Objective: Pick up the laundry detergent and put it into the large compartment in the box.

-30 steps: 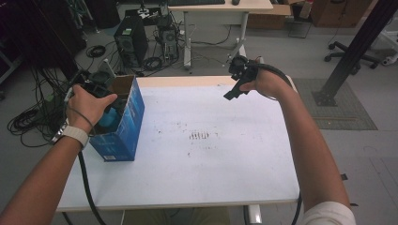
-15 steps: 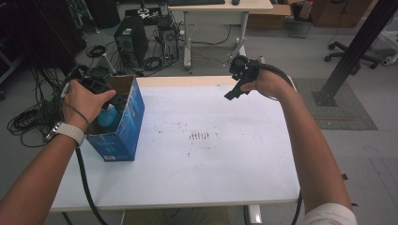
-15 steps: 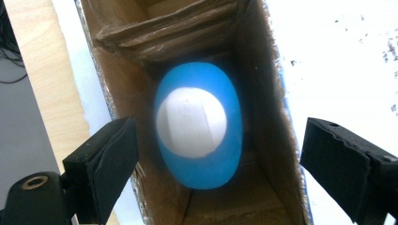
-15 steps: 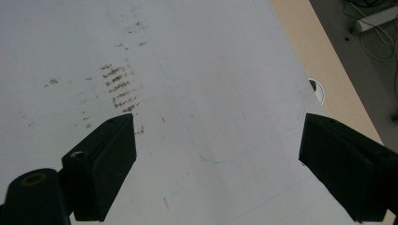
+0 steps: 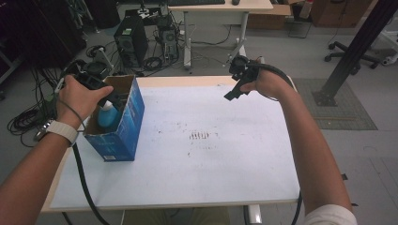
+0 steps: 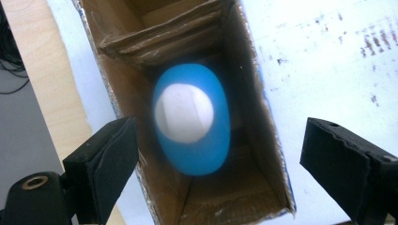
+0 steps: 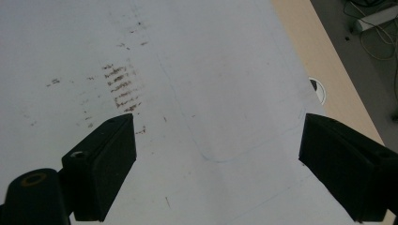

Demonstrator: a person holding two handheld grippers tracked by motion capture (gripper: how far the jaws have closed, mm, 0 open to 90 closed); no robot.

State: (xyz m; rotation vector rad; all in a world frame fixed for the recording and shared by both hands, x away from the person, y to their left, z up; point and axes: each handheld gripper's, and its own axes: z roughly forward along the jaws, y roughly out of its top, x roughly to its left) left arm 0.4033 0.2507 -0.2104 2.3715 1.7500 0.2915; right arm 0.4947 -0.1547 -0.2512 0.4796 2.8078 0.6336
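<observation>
Blue bottle (image 6: 192, 119) upright inside cardboard box (image 5: 123, 123), left gripper (image 6: 218, 176) spread wide straddling the box walls, right gripper (image 7: 216, 168) wide over bare table (image 5: 211, 173) right of box

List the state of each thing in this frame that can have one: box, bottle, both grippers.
Blue cardboard box: upright on the table, top open.
Blue bottle: standing inside the box, white cap on, not gripped.
Left gripper: open, jaws wide apart, poised above the box opening.
Right gripper: open, holding nothing, held over the stained table top.
</observation>
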